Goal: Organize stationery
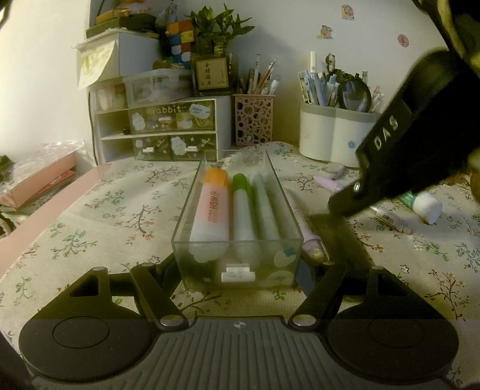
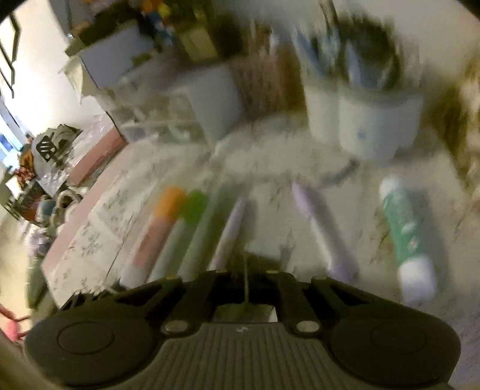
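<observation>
Highlighters (image 1: 211, 207) lie side by side in the clear tray (image 1: 237, 271), which the left gripper (image 1: 240, 270) clamps on the floral cloth (image 1: 99, 228). Right gripper (image 2: 244, 276) (badly blurred) looks pressed together, holding nothing.

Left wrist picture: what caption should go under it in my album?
Left gripper holds a clear drawer of highlighters on the flowery tablecloth.

Dim, yellowish light on my feed. I see a pale wall (image 1: 300, 27) with a few cartoon stickers (image 1: 326, 31), and a table under a floral cloth (image 1: 99, 216). Against the wall there's a small white drawer unit (image 1: 159, 129) with a potted plant (image 1: 214, 45) on top.
</observation>
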{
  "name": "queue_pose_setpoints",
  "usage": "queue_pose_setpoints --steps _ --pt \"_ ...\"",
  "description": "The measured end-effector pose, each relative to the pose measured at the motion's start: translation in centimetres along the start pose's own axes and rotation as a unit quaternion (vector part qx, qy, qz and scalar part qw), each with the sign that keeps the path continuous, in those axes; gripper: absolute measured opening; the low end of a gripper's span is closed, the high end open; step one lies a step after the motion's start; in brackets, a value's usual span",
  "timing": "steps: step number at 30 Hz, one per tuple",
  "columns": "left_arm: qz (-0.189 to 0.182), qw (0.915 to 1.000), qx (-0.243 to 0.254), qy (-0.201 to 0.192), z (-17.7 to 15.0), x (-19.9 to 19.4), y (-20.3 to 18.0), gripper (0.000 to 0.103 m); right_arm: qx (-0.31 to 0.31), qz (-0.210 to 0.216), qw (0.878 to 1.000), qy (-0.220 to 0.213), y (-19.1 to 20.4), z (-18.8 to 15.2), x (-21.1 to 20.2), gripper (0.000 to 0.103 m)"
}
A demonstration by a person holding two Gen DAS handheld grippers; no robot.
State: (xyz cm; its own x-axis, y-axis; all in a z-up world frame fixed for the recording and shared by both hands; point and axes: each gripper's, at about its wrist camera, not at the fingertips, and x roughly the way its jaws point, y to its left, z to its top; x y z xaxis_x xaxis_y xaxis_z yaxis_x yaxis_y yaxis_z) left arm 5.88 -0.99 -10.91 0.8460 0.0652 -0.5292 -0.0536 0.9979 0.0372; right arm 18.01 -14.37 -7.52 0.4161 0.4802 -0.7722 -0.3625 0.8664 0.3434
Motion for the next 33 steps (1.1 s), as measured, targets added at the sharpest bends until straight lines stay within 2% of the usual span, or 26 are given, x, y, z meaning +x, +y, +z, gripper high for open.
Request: queue_pose_setpoints --steps 1,3,6,10,13,15,17,18,19,23,26,29,30,31,33 --pt "0.000 1.0000 0.000 0.000 0.0 0.0 0.0 0.073 0.009 0.000 1.000 0.003 -0.4 -0.2 0.1 0.023" --pt "0.000 1.0000 0.000 0.000 0.0 0.0 0.0 0.073 0.034 -0.010 0.999 0.005 -1.1 -0.5 -0.1 0.028" --pt "-0.001 1.0000 -0.001 0.000 0.0 0.0 0.0 0.073 0.052 0.005 0.999 -0.005 -1.8 -1.0 -1.1 0.046" --pt "0.002 1.0000 0.002 0.008 0.0 -0.4 0.1 0.073 -0.006 -0.044 0.999 0.020 -0.4 -1.5 -0.1 0.049" --pt "0.012 0.9998 -0.004 0.017 0.0 -0.9 0.6 0.072 -0.049 -0.052 0.997 0.017 1.2 -1.9 0.1 0.055" --pt "0.011 0.9998 -0.005 0.013 -0.3 -1.1 1.1 0.072 -0.093 -0.075 0.993 0.015 2.7 -1.9 0.9 0.056" --pt "0.008 1.0000 -0.004 0.001 -0.7 -1.3 1.2 0.073 -0.124 -0.102 0.987 0.012 3.9 -1.9 1.6 0.051" --pt "0.010 1.0000 -0.002 0.000 -0.7 -1.3 1.2 0.073 -0.129 -0.101 0.986 0.011 4.1 -1.8 1.8 0.041" --pt "0.012 0.9999 -0.004 0.002 -0.6 -1.3 1.1 0.073 -0.132 -0.097 0.986 0.013 4.3 -1.7 1.8 0.040" --pt "0.013 0.9999 -0.004 0.000 -0.7 -1.3 1.0 0.073 -0.136 -0.104 0.985 0.012 4.0 -1.8 1.7 0.038" --pt "0.014 0.9999 -0.003 -0.002 -0.8 -1.3 1.1 0.073 -0.113 -0.100 0.989 -0.008 3.5 -1.7 0.2 0.038" --pt "0.013 0.9999 -0.002 -0.003 -0.8 -1.3 1.1 0.073 -0.076 -0.057 0.995 -0.041 3.3 -0.6 -1.7 0.038" --pt "0.013 0.9999 -0.002 -0.003 -0.8 -1.3 1.0 0.073 -0.063 -0.034 0.996 -0.048 3.3 -0.1 -2.3 0.034" --pt "0.013 0.9999 -0.002 -0.003 -0.8 -1.3 1.0 0.073 -0.050 -0.005 0.998 -0.049 3.3 0.4 -2.5 0.016" --pt "0.012 0.9999 -0.002 -0.003 -0.8 -1.3 1.0 0.073 -0.027 0.034 0.998 -0.041 3.6 1.2 -2.3 0.016"
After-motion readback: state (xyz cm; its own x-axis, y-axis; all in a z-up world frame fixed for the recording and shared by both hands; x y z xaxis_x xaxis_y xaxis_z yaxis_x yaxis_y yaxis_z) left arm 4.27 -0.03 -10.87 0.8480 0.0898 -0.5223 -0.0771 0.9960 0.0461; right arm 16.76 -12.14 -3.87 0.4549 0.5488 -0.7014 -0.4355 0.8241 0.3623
